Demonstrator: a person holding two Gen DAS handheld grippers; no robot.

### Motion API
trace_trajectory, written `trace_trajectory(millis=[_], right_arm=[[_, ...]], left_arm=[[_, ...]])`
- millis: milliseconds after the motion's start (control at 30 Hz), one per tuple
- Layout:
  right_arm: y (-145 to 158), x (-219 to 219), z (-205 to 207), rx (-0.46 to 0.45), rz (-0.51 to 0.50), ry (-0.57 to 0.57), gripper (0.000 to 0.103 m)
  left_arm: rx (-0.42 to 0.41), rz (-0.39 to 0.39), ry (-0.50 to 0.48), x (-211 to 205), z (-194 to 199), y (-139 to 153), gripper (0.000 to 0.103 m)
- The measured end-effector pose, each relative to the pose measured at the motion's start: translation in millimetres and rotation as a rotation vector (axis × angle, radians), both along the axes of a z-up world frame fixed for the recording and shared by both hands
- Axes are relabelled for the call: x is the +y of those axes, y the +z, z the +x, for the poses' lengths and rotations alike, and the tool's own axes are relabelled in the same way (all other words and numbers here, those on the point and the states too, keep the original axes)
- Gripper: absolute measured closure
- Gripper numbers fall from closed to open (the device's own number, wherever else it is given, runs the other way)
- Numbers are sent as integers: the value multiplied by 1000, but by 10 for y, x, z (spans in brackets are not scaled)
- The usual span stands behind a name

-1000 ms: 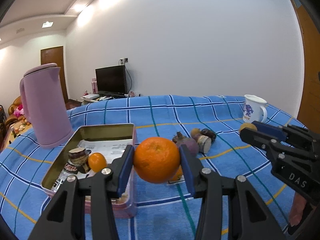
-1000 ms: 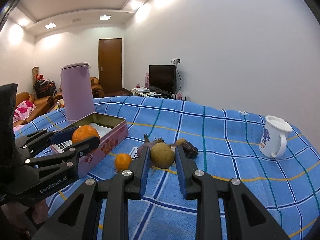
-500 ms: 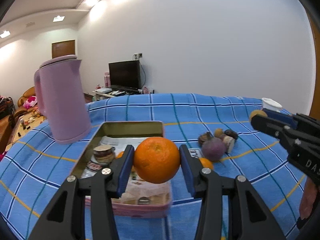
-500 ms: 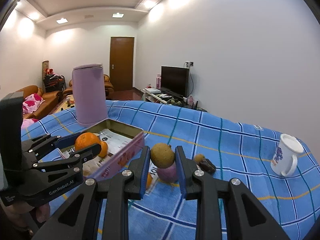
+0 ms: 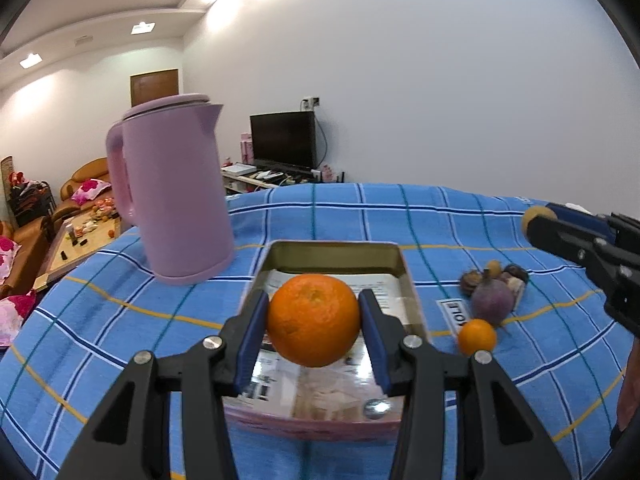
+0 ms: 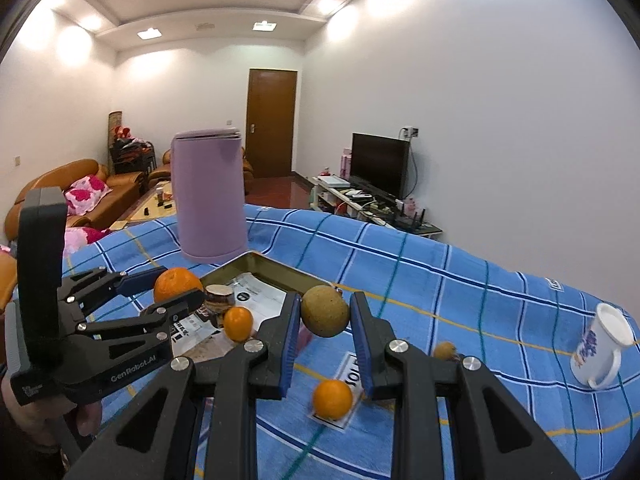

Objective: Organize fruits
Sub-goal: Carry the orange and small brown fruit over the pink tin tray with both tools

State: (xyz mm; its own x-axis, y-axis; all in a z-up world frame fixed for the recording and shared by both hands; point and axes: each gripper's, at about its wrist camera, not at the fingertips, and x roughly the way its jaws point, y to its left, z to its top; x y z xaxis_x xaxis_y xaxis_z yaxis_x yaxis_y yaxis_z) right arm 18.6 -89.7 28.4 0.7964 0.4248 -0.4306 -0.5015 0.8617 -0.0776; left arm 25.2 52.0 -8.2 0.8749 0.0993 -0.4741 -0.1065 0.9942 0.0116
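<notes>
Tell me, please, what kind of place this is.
Most likely a home living room: a television on a low stand, brown sofas with pink cushions, and a table under a blue checked cloth.

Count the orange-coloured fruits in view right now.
3: a big orange held in the left gripper over the tin, a small one inside the tin, another small one on the blue cloth. More may be hidden.

The right gripper holds a brown round fruit above the blue checked cloth; on its left, the left gripper holds an orange over the tin
</notes>
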Motion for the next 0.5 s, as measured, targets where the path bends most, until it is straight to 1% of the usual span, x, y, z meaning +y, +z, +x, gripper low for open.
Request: trace_trajectory(millis=[167, 500], right_arm=[[-52, 153, 80, 31, 3, 31, 76], [-223, 432, 186, 88, -10, 81, 76]], left_arm=[[33, 7, 16, 132, 54, -29, 56], [96, -32, 22, 313, 155, -137, 56]])
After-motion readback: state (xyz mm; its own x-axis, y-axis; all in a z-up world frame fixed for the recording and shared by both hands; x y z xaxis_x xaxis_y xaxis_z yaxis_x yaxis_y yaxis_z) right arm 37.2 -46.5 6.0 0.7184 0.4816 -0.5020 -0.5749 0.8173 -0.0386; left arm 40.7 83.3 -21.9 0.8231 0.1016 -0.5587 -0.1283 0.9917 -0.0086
